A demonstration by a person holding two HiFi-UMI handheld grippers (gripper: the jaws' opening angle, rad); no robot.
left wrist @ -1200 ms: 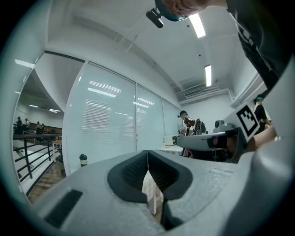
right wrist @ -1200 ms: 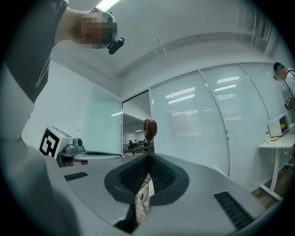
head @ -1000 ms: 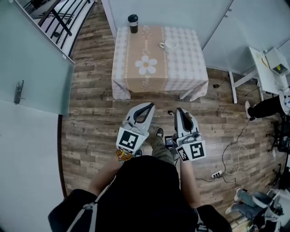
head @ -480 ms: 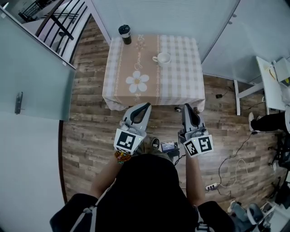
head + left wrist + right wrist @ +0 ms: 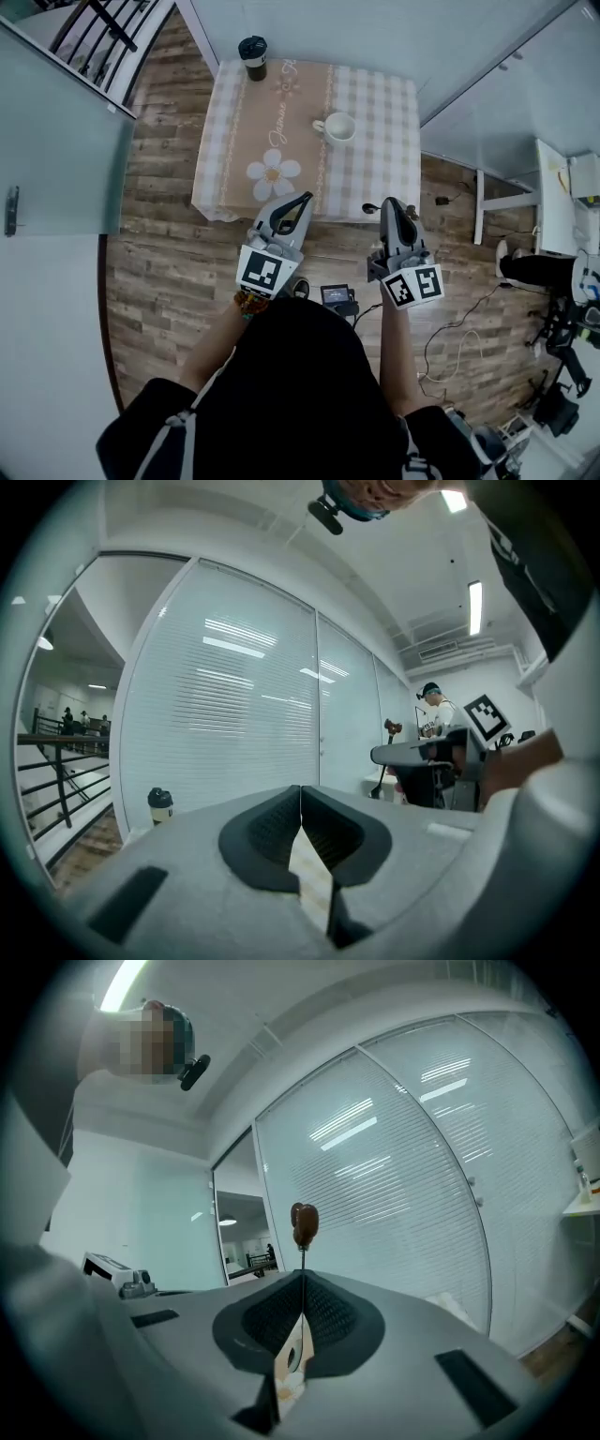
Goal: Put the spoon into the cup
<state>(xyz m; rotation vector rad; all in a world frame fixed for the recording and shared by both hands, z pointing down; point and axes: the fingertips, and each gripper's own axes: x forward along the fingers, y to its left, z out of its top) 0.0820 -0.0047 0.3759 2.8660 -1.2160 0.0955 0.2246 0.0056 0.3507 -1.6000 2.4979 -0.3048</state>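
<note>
Closer to the table (image 5: 375, 178) now: right gripper (image 5: 302, 1277) clamps the spoon (image 5: 303, 1224), left gripper (image 5: 300, 794) seemingly closed, empty.

One table (image 5: 375, 173), one cup (image 5: 338, 127), one lidded bottle (image 5: 252, 56), one spoon (image 5: 303, 1223), and two grippers: left gripper (image 5: 305, 199), right gripper (image 5: 389, 202).

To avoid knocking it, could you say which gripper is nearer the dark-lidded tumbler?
Left. The left gripper is at the table's near edge, across from the tumbler; the right gripper is further right.
</note>
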